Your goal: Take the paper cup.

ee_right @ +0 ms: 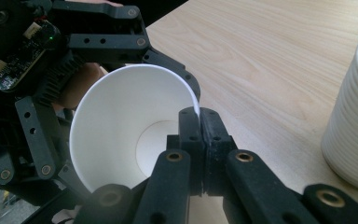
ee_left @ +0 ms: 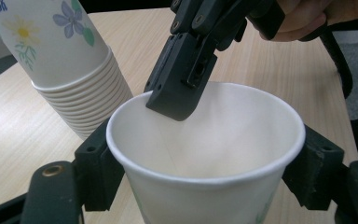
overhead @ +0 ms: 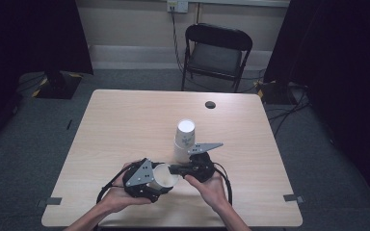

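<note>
We see left gripper (ee_left: pixel 205 163) clamped round white paper cup (ee_left: pixel 205 140), one jaw pressing each side of cup wall. We see right gripper (ee_right: pixel 199 126) pinched tight on cup rim, one jaw inside mouth, other outside. Cup sits between both sets of fingers. Stack of cups (overhead: pixel 184 139) stands just beyond right gripper on table (overhead: pixel 125 120).

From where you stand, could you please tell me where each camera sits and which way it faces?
High view: above the person's side, looking forward and down on the table; forearms, left hand-held gripper and right hand-held gripper show.
Left gripper view: rides the left hand-held gripper, looking into the paper cup its jaws clasp.
Right gripper view: rides the right hand-held gripper, its jaws pinching the cup's rim.
All three share the cup and the inverted cup stack.
</note>
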`<state>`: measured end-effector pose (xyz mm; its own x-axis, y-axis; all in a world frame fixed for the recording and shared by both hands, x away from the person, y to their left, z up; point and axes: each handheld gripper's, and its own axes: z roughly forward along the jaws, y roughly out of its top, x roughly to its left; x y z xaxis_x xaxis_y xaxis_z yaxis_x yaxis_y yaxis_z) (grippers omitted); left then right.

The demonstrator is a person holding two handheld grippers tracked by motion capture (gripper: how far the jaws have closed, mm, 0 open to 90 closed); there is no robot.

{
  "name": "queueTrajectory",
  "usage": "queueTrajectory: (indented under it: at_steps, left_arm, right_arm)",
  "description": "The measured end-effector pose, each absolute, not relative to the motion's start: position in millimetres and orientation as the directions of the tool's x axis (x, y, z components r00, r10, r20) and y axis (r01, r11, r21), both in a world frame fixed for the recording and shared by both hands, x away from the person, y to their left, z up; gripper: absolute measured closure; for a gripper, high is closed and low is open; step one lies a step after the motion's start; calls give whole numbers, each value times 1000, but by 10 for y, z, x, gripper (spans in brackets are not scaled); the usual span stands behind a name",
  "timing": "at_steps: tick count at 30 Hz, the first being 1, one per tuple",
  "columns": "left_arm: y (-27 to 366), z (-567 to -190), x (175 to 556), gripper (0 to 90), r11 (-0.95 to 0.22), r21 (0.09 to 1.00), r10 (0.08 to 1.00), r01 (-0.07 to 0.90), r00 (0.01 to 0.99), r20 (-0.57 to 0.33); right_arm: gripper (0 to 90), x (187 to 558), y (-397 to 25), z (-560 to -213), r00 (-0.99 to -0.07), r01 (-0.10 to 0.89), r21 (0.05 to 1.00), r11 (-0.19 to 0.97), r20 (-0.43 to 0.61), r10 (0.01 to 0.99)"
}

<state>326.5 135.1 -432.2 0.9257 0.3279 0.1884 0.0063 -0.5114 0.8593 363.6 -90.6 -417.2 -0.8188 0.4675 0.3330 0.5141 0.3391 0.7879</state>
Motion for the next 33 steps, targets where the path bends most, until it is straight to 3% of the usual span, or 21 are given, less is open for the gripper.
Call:
queueTrajectory:
  at_steps: [13,24,33]
  left_arm:
    - [1388,-4326,3325,293,-472,879,339,61,934,117]
    - [1434,-4303,3357,320,-431,894,392,122,918,63]
    - [1508,-4296,3420,323,-397,902,432,172,902,19]
  right_arm:
    - [877,3663,-889,-4195,-820,507,790,344,319,476]
    - [623,3593,-971,-4129,-808,453,840,298,247,534]
    - [575,3527,-1186,-4020,-796,409,882,236,219,564]
